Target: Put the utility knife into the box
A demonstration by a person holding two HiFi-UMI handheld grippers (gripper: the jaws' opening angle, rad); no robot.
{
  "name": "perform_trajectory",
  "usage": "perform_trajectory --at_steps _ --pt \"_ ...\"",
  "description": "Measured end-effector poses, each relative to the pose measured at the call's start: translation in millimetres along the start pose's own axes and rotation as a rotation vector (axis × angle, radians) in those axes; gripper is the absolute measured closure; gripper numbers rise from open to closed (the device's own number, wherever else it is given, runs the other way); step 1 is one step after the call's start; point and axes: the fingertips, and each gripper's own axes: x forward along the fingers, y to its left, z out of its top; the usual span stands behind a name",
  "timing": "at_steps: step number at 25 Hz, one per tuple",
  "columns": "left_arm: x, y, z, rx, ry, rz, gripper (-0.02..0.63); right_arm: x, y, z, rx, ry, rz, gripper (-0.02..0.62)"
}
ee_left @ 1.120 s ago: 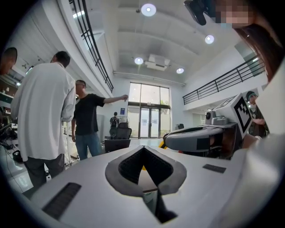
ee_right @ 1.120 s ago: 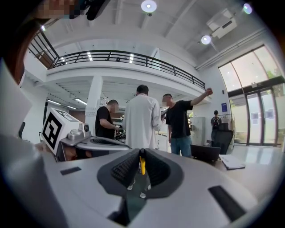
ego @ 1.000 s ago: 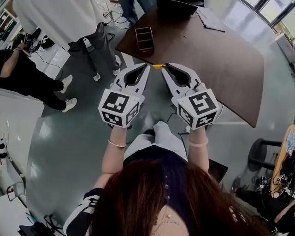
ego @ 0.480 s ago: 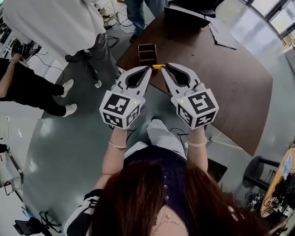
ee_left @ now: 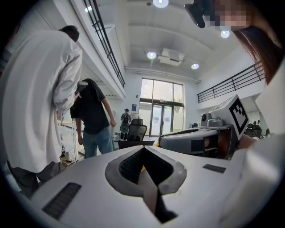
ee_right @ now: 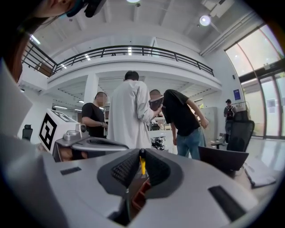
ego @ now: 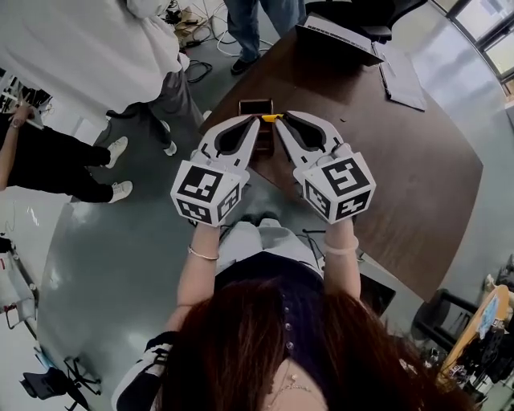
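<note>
Right gripper (ego: 278,121) clamps the knife (ego: 273,117); left gripper (ego: 258,120) is closed, empty. Just ahead: box (ego: 255,105) on the brown worktop (ego: 393,160); grey floor (ego: 120,257) below.

A: Counts, quick?
B: There were two grippers: left gripper (ego: 259,122), right gripper (ego: 278,123). One yellow utility knife (ego: 273,117), one wooden box (ego: 255,106).
A: Furniture?
B: One brown table (ego: 385,152); one laptop (ego: 337,32) and one flat pad (ego: 401,74) lay on it.
A: Bystanders?
B: Head view showed three, all partly cut off: white coat person (ego: 96,40), person in black (ego: 48,152), person in jeans (ego: 249,24)
</note>
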Motion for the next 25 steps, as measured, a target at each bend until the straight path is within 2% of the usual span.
perform_trajectory --at_steps 5,10,25 --pt "21.3 21.9 -16.0 -0.009 0.053 -0.014 0.614 26.4 -17.0 -13.9 0.017 0.051 0.004 0.546" --pt "31.3 42.3 -31.7 -0.045 0.062 -0.017 0.614 44.4 -24.3 -32.8 0.071 0.096 0.007 0.546" --pt "39.9 48.2 -108.7 -0.155 0.147 -0.053 0.614 69.5 -24.3 -153.8 0.242 0.317 0.027 0.546"
